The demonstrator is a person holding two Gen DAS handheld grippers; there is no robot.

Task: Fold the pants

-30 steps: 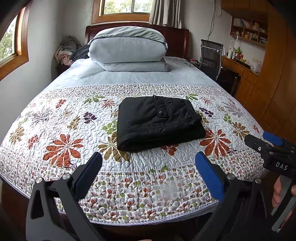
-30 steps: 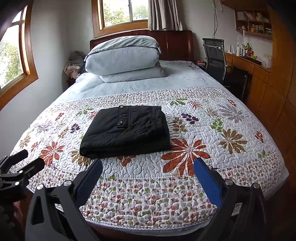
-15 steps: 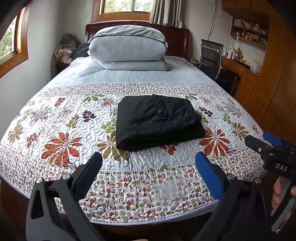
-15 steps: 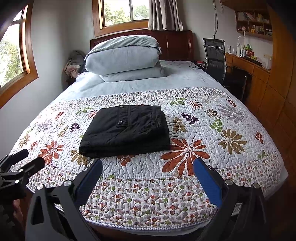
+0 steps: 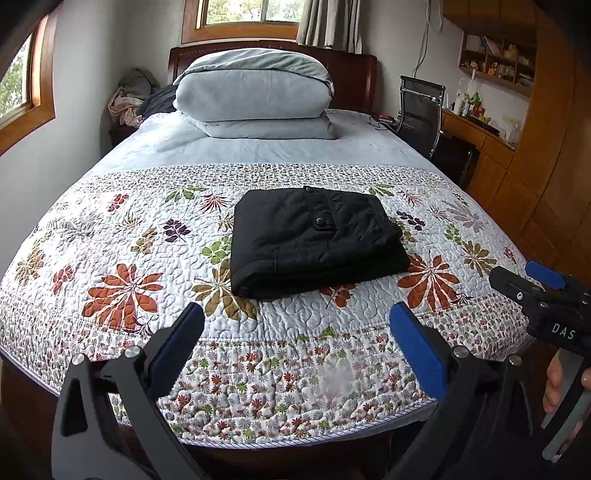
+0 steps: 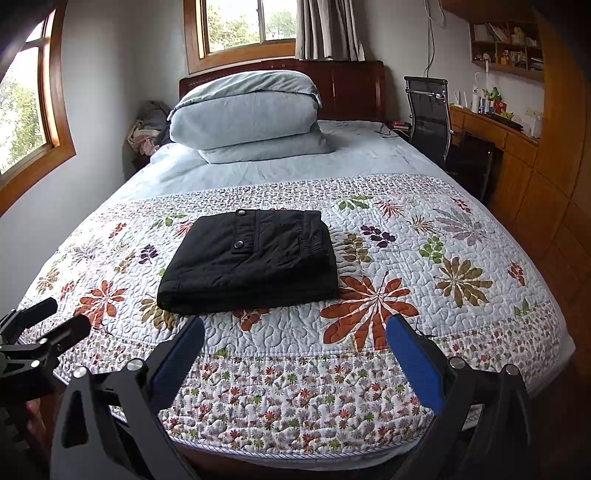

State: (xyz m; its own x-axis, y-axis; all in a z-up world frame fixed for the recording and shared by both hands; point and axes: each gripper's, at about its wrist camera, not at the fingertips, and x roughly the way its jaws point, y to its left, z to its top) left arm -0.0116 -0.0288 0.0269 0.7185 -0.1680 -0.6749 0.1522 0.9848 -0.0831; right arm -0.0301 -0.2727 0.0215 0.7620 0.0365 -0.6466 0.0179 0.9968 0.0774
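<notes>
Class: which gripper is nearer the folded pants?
Neither clearly. Left gripper and right gripper both hang open at the bed's foot, short of the pants.

Both cams at bed (image 5: 258, 369) foot, facing headboard; shared: pants (image 5: 314, 240).

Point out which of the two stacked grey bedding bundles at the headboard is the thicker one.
The upper bundle: it bulges tall and rounded, while the lower bundle beneath it lies flat and thin.

Soft daylight from the windows (image 6: 242, 26); sharp, edges fisheye-bent and vignetted.
</notes>
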